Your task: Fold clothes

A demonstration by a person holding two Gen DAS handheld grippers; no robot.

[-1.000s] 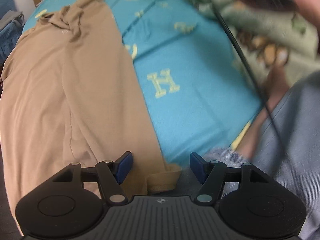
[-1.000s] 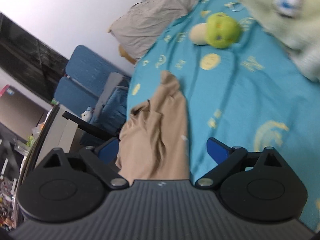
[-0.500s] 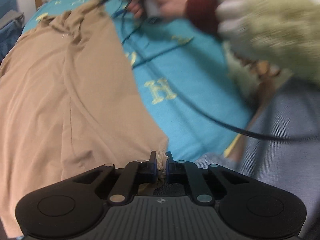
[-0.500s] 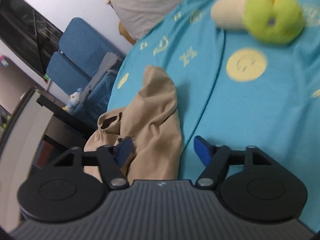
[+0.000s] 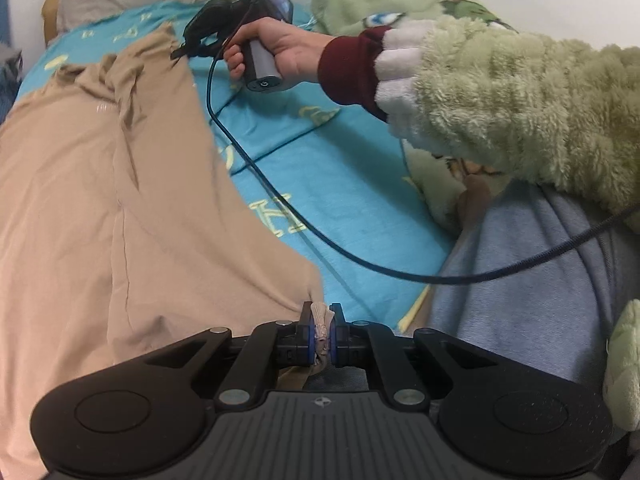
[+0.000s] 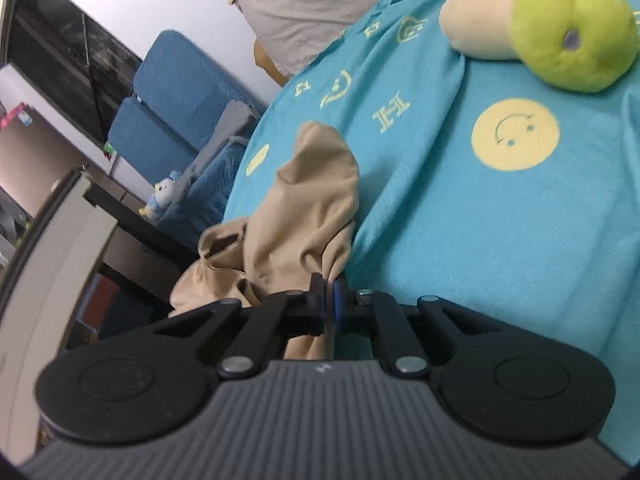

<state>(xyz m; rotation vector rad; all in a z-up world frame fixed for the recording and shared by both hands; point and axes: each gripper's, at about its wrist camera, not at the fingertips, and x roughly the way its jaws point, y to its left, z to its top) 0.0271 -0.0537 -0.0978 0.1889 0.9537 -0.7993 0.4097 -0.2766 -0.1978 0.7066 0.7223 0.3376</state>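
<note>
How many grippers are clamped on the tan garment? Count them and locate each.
2. The left gripper pinches the tan fabric garment at its near corner; the right gripper pinches its far end.

Shirt (image 5: 120, 200): plain tan. Bedsheet (image 6: 500, 240): turquoise, printed with pale yellow letters and smiley faces. Pillow (image 6: 320, 4): grey-beige. Plush toy (image 6: 568, 28): lime green with a cream part. Sleeve (image 5: 520, 100): fuzzy pale green, white trim, maroon cuff. Cable (image 5: 360, 260): black. Chair (image 6: 168, 92): blue.
</note>
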